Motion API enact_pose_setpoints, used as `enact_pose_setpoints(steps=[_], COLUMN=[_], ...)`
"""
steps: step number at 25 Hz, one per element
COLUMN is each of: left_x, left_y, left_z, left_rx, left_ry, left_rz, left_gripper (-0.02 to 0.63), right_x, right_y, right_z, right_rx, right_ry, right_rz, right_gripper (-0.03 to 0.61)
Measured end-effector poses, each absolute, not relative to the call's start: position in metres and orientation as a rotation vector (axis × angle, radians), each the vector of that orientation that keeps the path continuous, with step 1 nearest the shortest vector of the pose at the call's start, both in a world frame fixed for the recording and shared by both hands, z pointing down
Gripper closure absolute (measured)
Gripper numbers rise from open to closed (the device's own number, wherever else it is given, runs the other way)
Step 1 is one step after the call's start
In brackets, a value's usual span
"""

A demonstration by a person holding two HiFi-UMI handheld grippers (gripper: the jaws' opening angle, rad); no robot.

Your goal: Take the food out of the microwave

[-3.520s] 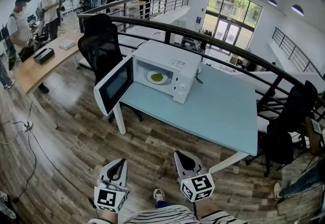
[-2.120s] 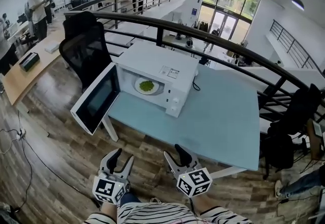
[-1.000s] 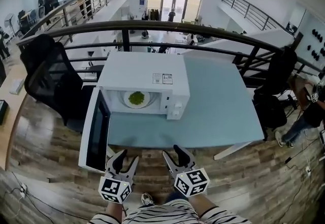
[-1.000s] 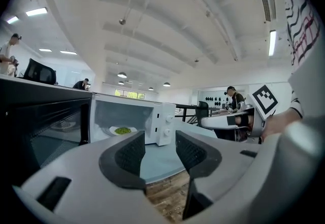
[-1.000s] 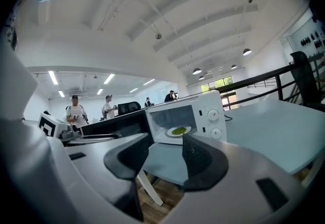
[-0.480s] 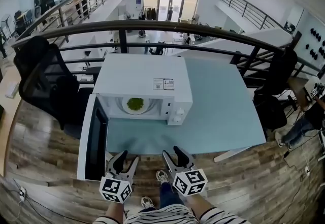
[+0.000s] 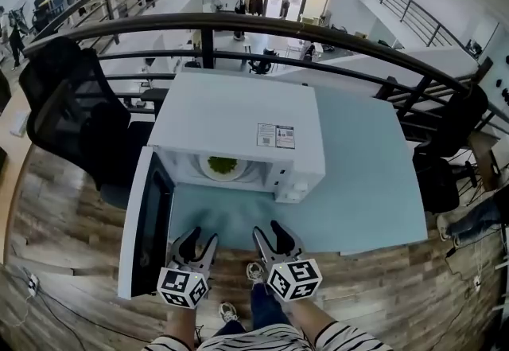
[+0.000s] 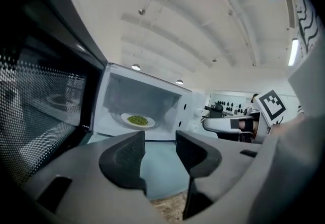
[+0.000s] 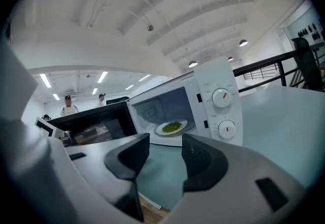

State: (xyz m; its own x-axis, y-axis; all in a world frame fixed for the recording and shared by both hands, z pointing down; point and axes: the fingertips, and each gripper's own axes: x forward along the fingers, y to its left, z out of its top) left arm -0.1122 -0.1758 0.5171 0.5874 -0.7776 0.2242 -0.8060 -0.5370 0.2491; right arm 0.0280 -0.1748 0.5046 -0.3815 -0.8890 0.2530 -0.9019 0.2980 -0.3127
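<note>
A white microwave [image 7: 238, 122] stands on a pale blue table [image 7: 362, 174] with its door [image 7: 143, 230] swung wide to the left. Inside sits a white plate of green food [image 7: 223, 167], also seen as the plate [image 8: 137, 120] in the left gripper view and the plate [image 9: 171, 127] in the right gripper view. My left gripper [image 7: 196, 242] and right gripper [image 7: 273, 235] hover side by side at the table's front edge, short of the cavity. Both are open with nothing between their jaws: left gripper [image 8: 160, 153], right gripper [image 9: 166, 153].
A black office chair [image 7: 67, 115] stands left of the table, behind the open door. A dark curved railing [image 7: 262, 27] runs behind the table. Two dials [image 9: 223, 98] sit on the microwave's right panel. Wooden floor [image 7: 71, 206] lies around the table. People stand far off at the back left.
The microwave and table have drawn closer and larger in the head view. Both grippers have advanced from over the floor to the table's front edge, still empty.
</note>
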Motion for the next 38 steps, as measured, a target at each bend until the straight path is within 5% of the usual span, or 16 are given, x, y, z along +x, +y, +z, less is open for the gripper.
enact_pose_setpoints(steps=[22,38], left_x=[-0.133,-0.12], left_y=[-0.297,-0.358], left_z=[0.548,0.559], left_rx=[2.324,2.409], left_ry=[-1.417,-1.335], left_rz=[-0.017,0.076], left_gripper=[0.444,0.355], right_x=[0.001,-0.011], right_y=[-0.288,-0.338], right_z=[0.545,0.565], right_rx=[1.757,1.753], right_ry=[-2.493,-2.454], right_rz=[0.7,0.691], right_gripper=[0.386,0.334])
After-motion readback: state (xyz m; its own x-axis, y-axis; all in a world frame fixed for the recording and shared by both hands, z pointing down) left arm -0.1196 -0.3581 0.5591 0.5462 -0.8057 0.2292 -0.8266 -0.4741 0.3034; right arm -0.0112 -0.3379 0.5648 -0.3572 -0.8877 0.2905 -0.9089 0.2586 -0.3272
